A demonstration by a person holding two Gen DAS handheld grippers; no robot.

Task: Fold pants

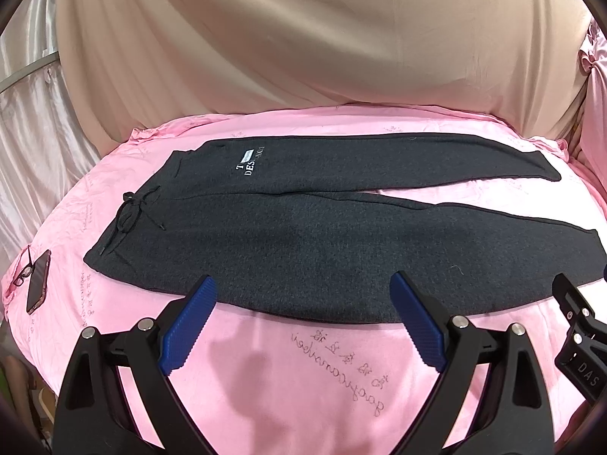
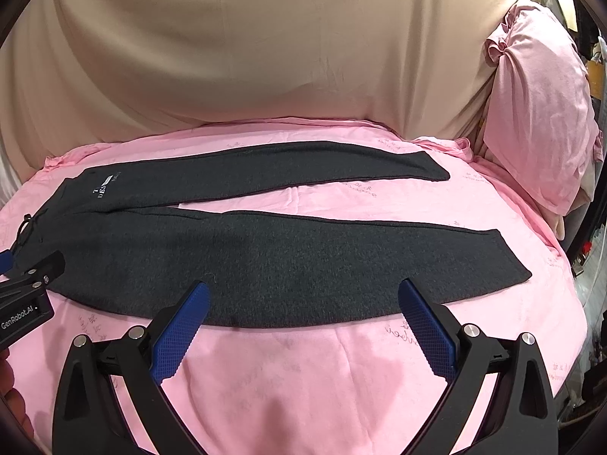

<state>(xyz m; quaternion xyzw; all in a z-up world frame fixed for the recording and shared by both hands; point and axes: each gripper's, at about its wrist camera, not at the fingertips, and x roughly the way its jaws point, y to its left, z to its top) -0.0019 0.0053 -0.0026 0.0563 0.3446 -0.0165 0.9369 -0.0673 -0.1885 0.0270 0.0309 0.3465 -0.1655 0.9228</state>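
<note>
Dark grey pants (image 1: 288, 235) lie flat on the pink bed sheet (image 1: 288, 371), waistband and drawstring (image 1: 131, 208) at the left, both legs running right with a pink gap between them. White lettering (image 1: 248, 165) marks the far hip. My left gripper (image 1: 303, 288) hovers open over the near leg's front edge, near the hip. In the right wrist view the same pants (image 2: 265, 261) spread out, and my right gripper (image 2: 303, 292) stands open over the near leg's front edge, further toward the cuff (image 2: 508, 258). Neither gripper holds anything.
A phone (image 1: 38, 284) and glasses (image 1: 24, 273) lie on the sheet at the left edge. A beige curtain (image 1: 303, 38) hangs behind the bed. A pink pillow (image 2: 538, 106) leans at the far right. The other gripper's body (image 2: 26, 303) shows at each view's side.
</note>
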